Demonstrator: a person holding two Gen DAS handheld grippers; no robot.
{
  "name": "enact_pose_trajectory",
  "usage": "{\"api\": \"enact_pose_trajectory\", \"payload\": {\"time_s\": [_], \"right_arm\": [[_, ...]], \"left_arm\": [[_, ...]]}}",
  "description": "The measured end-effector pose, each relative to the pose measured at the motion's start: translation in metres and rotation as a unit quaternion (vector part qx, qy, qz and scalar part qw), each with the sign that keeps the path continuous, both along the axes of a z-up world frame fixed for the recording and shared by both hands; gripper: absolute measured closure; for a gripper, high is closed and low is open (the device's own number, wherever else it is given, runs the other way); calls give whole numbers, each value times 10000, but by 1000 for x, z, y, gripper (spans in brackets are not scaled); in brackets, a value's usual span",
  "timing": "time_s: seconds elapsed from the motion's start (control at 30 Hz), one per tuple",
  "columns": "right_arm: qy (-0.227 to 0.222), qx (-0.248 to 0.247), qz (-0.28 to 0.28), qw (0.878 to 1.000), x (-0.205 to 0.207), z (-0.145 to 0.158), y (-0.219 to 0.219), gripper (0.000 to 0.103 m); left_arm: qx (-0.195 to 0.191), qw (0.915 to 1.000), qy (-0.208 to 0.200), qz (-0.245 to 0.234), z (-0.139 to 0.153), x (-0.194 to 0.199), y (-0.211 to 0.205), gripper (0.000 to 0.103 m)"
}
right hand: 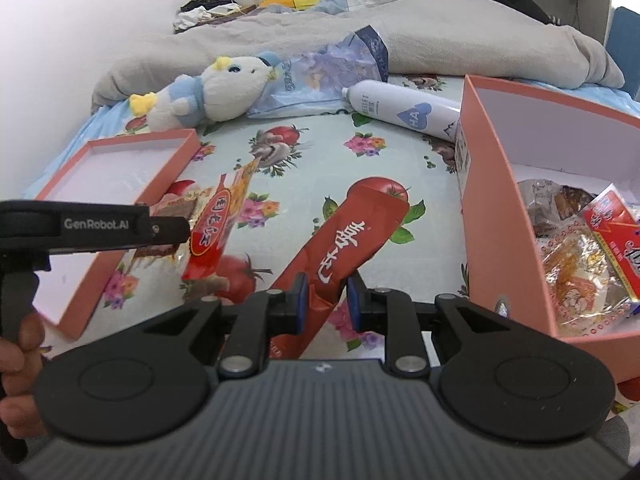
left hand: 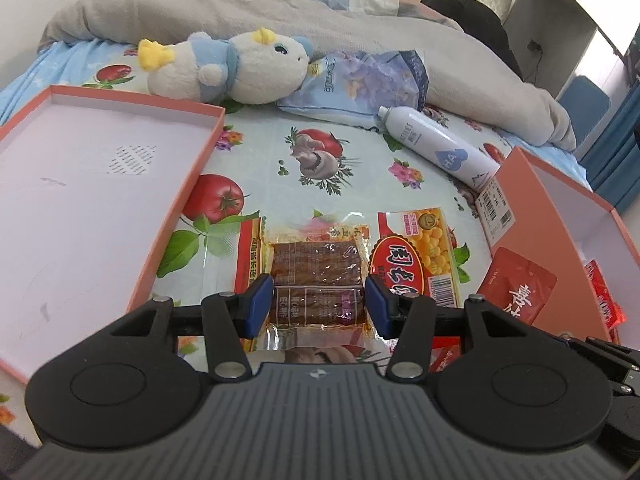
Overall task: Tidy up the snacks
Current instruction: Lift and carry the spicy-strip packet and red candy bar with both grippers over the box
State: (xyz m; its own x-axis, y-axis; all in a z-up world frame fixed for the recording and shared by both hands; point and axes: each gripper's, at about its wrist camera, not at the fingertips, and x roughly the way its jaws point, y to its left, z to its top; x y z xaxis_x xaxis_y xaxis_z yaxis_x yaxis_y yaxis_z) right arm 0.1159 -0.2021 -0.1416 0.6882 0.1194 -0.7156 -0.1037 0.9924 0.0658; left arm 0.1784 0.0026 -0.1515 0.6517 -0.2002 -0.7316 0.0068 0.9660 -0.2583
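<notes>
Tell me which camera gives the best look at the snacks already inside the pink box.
The right wrist view. It looks over the wall of the pink box and shows the snack packets piled inside. The left wrist view sees the box mostly from outside, at the frame's right edge, with only a sliver of red packaging showing within.

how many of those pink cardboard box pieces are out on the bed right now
2. A shallow pink tray, empty, lies on the left of the bed. A deeper pink box stands on the right, holding snack packets. None seems hidden.
</notes>
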Motion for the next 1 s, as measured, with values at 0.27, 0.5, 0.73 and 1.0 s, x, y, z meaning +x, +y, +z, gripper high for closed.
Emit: {"api": "enact_pose_trajectory", "payload": {"time_s": [0.27,0.5,0.73,1.0], "right_arm": [[-270,-16,-46,9996,-6,36,-15,79],[-555,1,-188,9983,-7,74,-30,79],[-836,113,-410,9956,-4,112,-55,79],[-1125,126,-673,9913,-2,143,-87,79]], "left_arm": [[-160,9996,-220,53,34,-9,-8,47],[-199,9986,-472,-136,75,-7,-26,47],[-207,9964,-762,-306,118,1,-45,47],[-282,9938,-934,-536,153,10,-76,47]]}}
